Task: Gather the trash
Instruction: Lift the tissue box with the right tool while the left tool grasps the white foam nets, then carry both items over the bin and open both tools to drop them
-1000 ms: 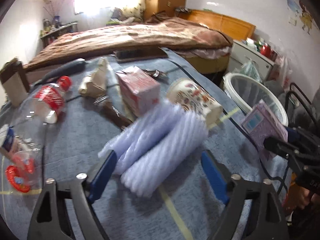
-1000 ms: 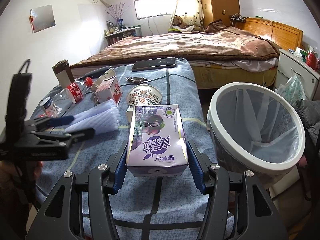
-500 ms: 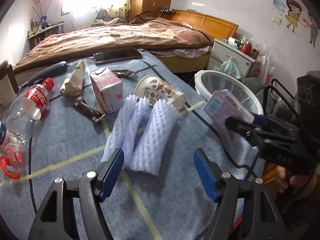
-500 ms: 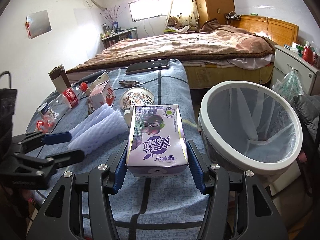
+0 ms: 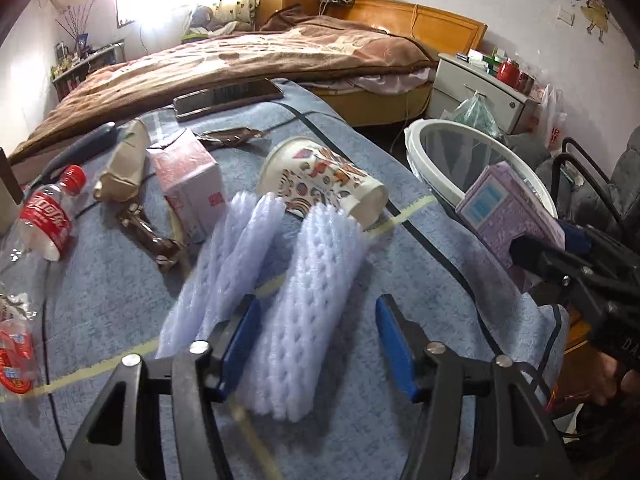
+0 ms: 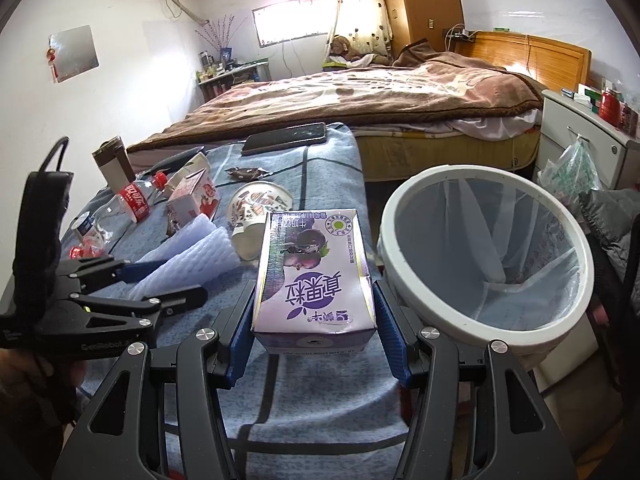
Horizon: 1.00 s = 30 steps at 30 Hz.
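Two pairs of tongs work over a bed-end surface draped in a blue-grey cloth (image 6: 320, 384) with dark stripes. The right gripper (image 6: 316, 332) pinches a purple milk carton (image 6: 314, 280) by its sides, blue pads flat against it; the carton is box-shaped, printed with dark fruit and large white Chinese characters that read upside down from the right wrist view. Just to the right of these tongs, below the cloth's edge, stands a white bin (image 6: 404, 216) lined with a thin clear bag, its round mouth wide and unobstructed.

The left gripper (image 5: 318, 344) has just been closing, with white foam netting (image 5: 304, 292) between the jaws: the left pad touches a ribbed roll, the right pad stands clear of it, so the grip is not yet made. The netting lies as several soft, dimpled tubes side by side on the cloth.

Beyond these tongs a patterned paper cup (image 5: 324, 180) lies on its side, touching the netting's far end. Left of it sit a pink carton (image 5: 188, 176), a brown wrapper (image 5: 150, 238) and a clear bottle (image 5: 44, 220) with a red label in white script, too blurred to read. A dark phone (image 5: 228, 96) rests at the far edge.
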Each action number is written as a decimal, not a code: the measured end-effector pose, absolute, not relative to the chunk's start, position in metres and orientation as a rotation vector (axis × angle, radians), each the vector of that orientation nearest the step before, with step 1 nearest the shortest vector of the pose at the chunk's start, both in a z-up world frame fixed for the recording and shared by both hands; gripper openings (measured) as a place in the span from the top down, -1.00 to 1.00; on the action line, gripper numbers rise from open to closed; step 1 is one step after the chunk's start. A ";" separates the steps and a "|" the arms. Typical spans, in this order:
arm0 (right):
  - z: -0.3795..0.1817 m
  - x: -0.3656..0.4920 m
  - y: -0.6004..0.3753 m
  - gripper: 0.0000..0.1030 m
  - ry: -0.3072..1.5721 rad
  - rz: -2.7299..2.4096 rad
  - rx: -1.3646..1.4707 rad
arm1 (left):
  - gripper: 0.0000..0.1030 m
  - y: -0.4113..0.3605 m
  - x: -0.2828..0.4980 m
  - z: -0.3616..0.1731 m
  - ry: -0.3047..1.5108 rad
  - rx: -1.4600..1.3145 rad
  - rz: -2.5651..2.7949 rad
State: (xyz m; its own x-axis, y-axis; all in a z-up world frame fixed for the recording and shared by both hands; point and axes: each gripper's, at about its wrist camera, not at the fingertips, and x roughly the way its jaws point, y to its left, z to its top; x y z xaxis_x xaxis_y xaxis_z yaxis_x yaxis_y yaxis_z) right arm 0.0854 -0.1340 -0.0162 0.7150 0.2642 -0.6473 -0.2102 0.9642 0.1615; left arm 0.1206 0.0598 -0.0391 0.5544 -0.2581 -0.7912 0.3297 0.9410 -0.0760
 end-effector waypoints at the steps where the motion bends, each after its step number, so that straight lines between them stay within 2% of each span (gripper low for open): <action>1: -0.016 0.086 -0.136 -0.10 0.728 0.259 0.079 | -0.02 0.058 0.120 -0.040 0.921 0.091 -0.341; 5: -0.016 0.088 -0.139 -0.10 0.726 0.251 0.085 | 0.36 0.056 0.119 -0.039 0.924 0.091 -0.323; 7: -0.017 0.088 -0.141 -0.10 0.725 0.250 0.088 | 0.44 0.055 0.118 -0.036 0.912 0.091 -0.322; 18: -0.011 0.085 -0.153 -0.10 0.704 0.243 0.105 | 0.46 0.047 0.110 -0.020 0.878 0.084 -0.310; 30: 0.008 0.082 -0.174 -0.10 0.634 0.205 0.121 | 0.46 0.020 0.099 0.020 0.791 0.063 -0.376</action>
